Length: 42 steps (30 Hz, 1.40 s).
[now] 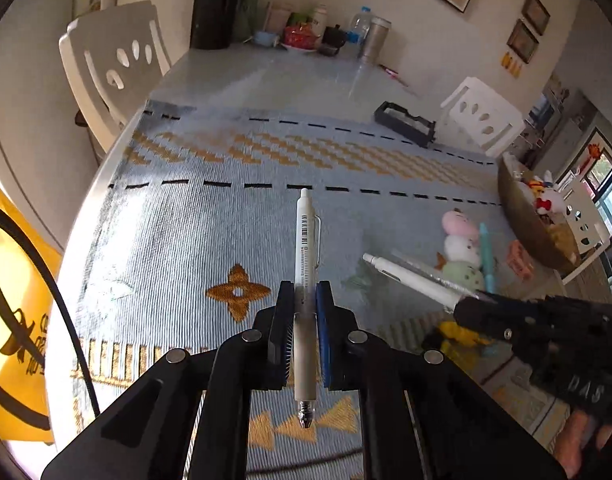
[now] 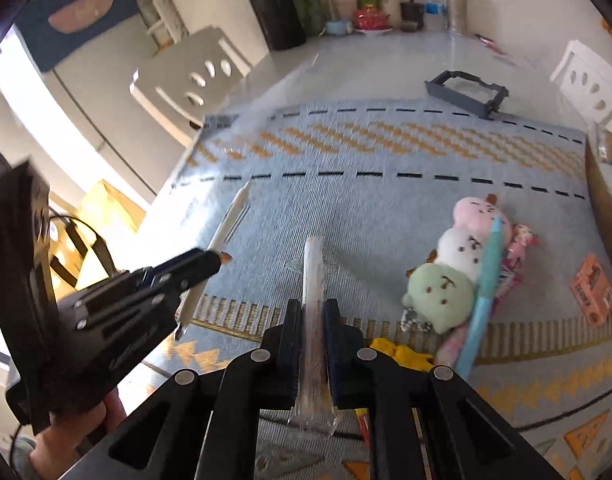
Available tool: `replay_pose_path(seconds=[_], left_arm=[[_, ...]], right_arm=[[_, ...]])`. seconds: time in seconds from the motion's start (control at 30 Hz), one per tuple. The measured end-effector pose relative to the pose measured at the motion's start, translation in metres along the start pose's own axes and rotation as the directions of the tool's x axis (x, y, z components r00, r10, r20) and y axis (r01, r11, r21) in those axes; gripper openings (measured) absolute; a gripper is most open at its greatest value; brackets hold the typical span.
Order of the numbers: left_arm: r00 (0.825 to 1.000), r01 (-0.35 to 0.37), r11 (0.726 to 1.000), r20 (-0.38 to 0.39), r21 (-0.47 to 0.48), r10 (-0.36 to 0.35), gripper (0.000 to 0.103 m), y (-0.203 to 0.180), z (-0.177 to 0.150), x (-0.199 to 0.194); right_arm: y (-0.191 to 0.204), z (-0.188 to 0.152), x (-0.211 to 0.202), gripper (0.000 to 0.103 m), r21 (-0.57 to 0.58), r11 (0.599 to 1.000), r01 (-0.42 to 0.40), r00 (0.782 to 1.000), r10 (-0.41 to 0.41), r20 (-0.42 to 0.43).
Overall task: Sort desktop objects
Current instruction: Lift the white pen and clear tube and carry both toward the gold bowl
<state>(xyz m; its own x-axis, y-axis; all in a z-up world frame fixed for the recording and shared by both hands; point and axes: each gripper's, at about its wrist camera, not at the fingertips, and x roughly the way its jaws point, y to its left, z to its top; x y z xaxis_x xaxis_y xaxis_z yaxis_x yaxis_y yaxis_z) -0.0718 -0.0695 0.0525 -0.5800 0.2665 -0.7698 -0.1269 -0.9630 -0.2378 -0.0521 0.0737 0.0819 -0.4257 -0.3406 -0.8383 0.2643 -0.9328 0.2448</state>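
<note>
My left gripper (image 1: 305, 294) is shut on a white click pen (image 1: 305, 240), held above the patterned mat with its tip pointing back at the camera. My right gripper (image 2: 312, 310) is shut on a clear-wrapped stick (image 2: 313, 280). In the left wrist view the right gripper (image 1: 472, 306) also seems to hold a second white pen (image 1: 402, 274) beside the wrapped stick (image 1: 430, 270). On the mat lie a pink, white and green plush toy (image 2: 456, 256), a teal pen (image 2: 482, 296), a small doll (image 2: 522, 238), an orange eraser box (image 2: 592, 290) and a yellow object (image 2: 402, 354).
A dark grey tray (image 2: 466, 94) stands at the mat's far edge. A brown basket (image 1: 526, 220) with toys sits at the right. Bottles, jars and a bowl crowd the table's far end (image 1: 326, 32). White chairs (image 1: 114, 68) stand at both sides.
</note>
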Motion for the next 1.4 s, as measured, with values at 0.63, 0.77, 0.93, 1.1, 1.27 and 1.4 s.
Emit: replay_pose_path(seconds=[0.63,0.77,0.93,1.1,1.27,1.4], left_arm=[[0.999,0.031,0.998,-0.046,0.054,-0.029,0.008,-0.047,-0.045,-0.038],[0.997,0.055,0.997,-0.062,0.051,-0.051,0.008,-0.058,-0.046,-0.032],[0.996,0.061,0.995,-0.073,0.082,-0.055,0.008,-0.072,-0.049,-0.032],[0.996,0.054,0.996,-0.079,0.076,-0.048,0.008,-0.075,-0.052,-0.033],[0.996,0.047,0.997,-0.077,0.055,-0.043,0.008,-0.075,-0.053,-0.034],[0.996,0.043,0.997,-0.083,0.06,-0.038,0.008,-0.083,-0.054,-0.033]], right_arm=[[-0.081,-0.13,-0.074,0.011,-0.074,0.997,-0.004,0.995,-0.003,-0.101],[-0.093,-0.144,-0.064,0.012,-0.054,0.999,0.001,0.992,-0.008,-0.128],[-0.1,-0.145,-0.05,0.024,0.003,1.0,0.016,0.983,-0.015,-0.183],[-0.09,-0.14,-0.046,0.029,-0.056,0.997,0.045,0.983,-0.054,-0.173],[-0.061,-0.146,-0.04,0.027,-0.262,0.952,0.16,0.969,-0.202,-0.144],[-0.056,-0.147,-0.043,0.014,-0.279,0.951,0.136,0.971,-0.183,-0.151]])
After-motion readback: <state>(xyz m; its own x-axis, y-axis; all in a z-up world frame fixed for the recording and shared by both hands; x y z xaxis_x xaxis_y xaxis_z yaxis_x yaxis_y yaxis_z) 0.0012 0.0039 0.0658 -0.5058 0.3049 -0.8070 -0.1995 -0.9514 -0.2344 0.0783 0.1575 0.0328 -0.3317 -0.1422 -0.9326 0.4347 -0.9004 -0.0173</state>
